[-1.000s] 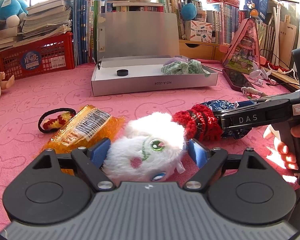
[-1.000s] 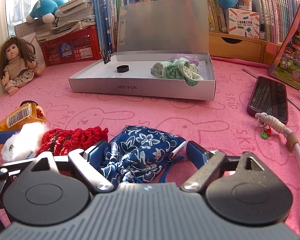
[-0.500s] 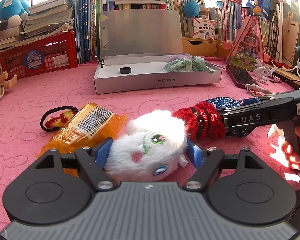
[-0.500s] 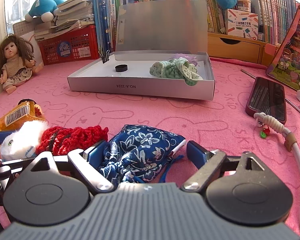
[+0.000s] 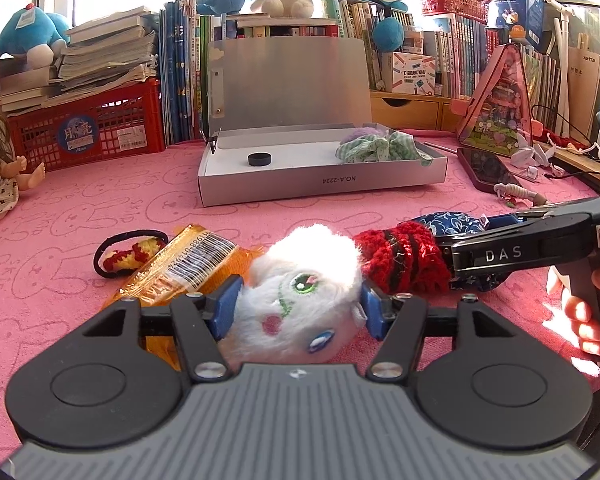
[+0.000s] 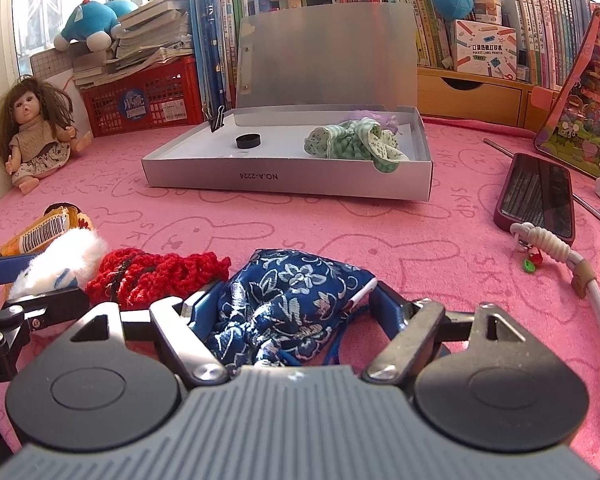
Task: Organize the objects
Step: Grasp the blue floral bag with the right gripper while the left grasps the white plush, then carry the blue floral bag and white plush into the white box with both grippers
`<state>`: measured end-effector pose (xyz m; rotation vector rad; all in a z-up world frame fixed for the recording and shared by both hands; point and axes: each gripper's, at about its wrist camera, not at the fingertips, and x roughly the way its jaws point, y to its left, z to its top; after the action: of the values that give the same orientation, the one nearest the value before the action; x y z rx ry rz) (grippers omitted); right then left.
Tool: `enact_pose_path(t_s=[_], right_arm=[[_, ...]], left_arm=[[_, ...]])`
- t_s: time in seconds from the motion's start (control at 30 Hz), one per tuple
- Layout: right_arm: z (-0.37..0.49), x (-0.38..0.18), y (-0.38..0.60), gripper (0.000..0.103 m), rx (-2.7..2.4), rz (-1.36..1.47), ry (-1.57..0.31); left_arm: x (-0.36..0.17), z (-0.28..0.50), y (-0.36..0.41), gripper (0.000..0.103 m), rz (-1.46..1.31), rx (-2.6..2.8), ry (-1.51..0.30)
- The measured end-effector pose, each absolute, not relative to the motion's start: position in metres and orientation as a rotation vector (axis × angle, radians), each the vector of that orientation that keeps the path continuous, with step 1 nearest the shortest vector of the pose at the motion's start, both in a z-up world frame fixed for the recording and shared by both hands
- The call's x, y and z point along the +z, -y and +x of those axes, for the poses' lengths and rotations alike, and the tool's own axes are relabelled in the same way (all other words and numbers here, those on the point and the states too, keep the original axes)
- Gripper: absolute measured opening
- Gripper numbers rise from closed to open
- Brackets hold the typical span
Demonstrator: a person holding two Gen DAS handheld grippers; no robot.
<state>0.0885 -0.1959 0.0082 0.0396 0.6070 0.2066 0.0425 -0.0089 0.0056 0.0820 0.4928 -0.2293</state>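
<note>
My left gripper (image 5: 298,306) is shut on a white fluffy plush toy (image 5: 300,292), its blue pads pressed into both sides. My right gripper (image 6: 288,306) is shut on a blue floral pouch (image 6: 288,292). A red knitted piece (image 5: 400,258) lies between the two, also in the right wrist view (image 6: 156,276). An orange snack packet (image 5: 180,268) lies left of the plush. The open grey box (image 5: 324,182) stands behind on the pink cloth and holds a black cap (image 5: 259,159) and green cloth (image 5: 380,148).
A black hair tie with a red-yellow knit (image 5: 128,250) lies left of the packet. A doll (image 6: 32,136) sits at far left. A phone in a red case (image 6: 538,196) and a white cord (image 6: 552,248) lie at right. Books, a red crate (image 5: 84,132) and plush toys line the back.
My left gripper's jaws have closed in on the white plush. My right gripper's jaws have closed in on the blue pouch. Both views rose slightly.
</note>
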Motion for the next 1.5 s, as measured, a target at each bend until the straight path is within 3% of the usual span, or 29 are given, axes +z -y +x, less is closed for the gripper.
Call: enact_pose_path(t_s=[0.13, 0.33, 0.77, 1.0, 1.17, 1.5], right_arm=[[0.086, 0.009, 0.194, 0.07, 0.219, 0.032, -0.602], [0.083, 0.009, 0.189, 0.06, 0.23, 0.011, -0.598], [0.082, 0.008, 0.189, 0.059, 0.231, 0.007, -0.596], [0.083, 0.008, 0.189, 0.059, 0.23, 0.001, -0.597], [0.083, 0.008, 0.189, 0.059, 0.23, 0.001, -0.597], [0.084, 0.011, 0.191, 0.056, 0.225, 0.027, -0.603]], left_arm=[[0.011, 0.042, 0.01, 0.053, 0.095, -0.228, -0.471], [0.01, 0.043, 0.012, 0.053, 0.104, -0.221, -0.475], [0.001, 0.062, 0.006, 0.07, 0.065, -0.22, -0.542], [0.0, 0.065, 0.003, 0.071, 0.057, -0.23, -0.552], [0.002, 0.058, 0.009, 0.057, 0.064, -0.194, -0.504], [0.016, 0.052, 0.013, 0.054, 0.053, -0.193, -0.464]])
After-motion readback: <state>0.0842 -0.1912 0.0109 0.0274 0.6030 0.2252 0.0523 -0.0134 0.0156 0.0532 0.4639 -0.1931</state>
